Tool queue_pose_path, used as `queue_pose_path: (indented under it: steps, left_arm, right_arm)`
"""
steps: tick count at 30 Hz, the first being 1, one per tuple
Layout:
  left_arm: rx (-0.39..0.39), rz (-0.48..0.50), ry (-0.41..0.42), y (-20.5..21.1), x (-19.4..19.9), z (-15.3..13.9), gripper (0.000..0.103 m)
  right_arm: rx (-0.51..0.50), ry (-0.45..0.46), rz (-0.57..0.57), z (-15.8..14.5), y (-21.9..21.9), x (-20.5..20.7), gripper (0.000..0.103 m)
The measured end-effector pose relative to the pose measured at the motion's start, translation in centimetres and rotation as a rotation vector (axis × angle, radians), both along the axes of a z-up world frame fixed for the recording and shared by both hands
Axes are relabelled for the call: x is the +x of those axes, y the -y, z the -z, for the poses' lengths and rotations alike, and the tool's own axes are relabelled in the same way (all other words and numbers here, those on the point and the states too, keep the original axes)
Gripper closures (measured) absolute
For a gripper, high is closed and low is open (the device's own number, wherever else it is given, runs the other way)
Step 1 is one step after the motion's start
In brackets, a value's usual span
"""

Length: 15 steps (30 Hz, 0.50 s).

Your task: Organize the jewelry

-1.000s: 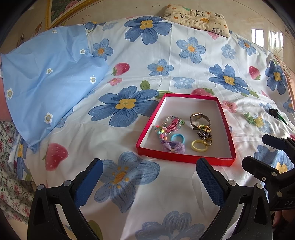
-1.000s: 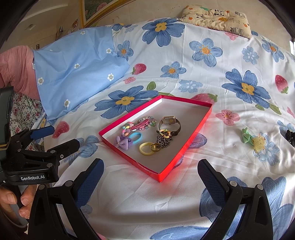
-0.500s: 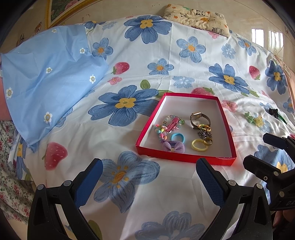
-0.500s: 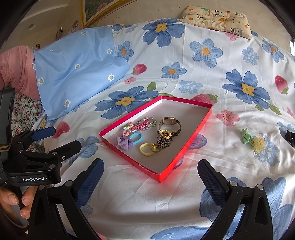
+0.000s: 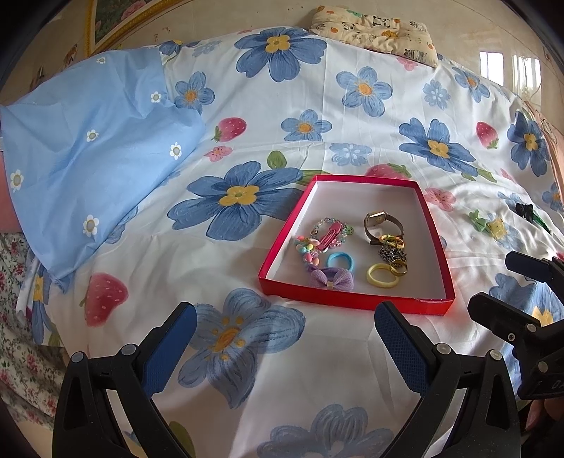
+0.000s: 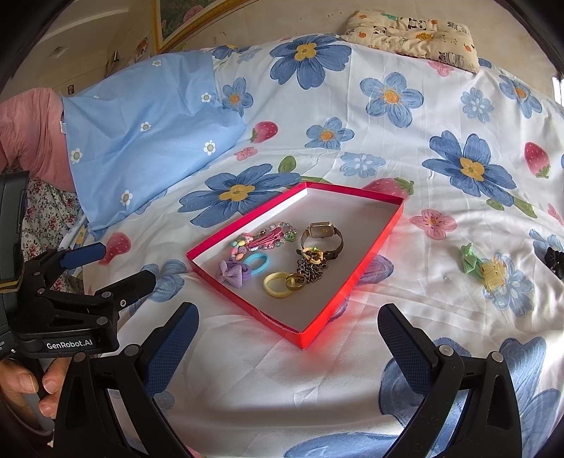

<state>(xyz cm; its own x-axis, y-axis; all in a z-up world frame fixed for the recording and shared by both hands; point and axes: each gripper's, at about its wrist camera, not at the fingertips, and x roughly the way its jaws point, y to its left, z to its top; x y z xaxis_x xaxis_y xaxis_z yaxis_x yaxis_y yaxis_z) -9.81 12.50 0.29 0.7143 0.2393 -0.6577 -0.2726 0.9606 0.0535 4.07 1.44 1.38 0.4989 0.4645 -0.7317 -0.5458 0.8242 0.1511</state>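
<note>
A shallow red box (image 5: 356,302) (image 6: 347,282) lies on the flowered bedsheet. It holds a watch (image 5: 380,222), a pink clip on a bead bracelet (image 5: 329,233), a blue hair tie (image 5: 340,261), a purple bow (image 5: 329,277), a yellow ring (image 5: 381,280) and a dark chain (image 5: 391,253). A green bow and a yellow claw clip (image 6: 491,271) and a black clip (image 6: 554,260) lie on the sheet right of the box. My left gripper (image 5: 283,333) and right gripper (image 6: 287,333) are open and empty, both short of the box's near side.
A light blue pillow (image 5: 88,151) lies at the left of the bed. A small patterned cushion (image 6: 412,30) sits at the far edge by the wall. The left gripper also shows in the right wrist view (image 6: 102,271), held by a hand.
Both grippers have drifted very slightly; the box and the jewelry have not moved. Both grippers stay open.
</note>
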Motion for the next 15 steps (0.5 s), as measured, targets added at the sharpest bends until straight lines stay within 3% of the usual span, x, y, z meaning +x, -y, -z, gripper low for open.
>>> queue_pose_path:
  steps: [15]
  left_arm:
    - [0.001, 0.011, -0.011, 0.14, 0.96, 0.38, 0.001]
  right_arm:
    - [0.0, -0.011, 0.012, 0.71, 0.49, 0.5, 0.001]
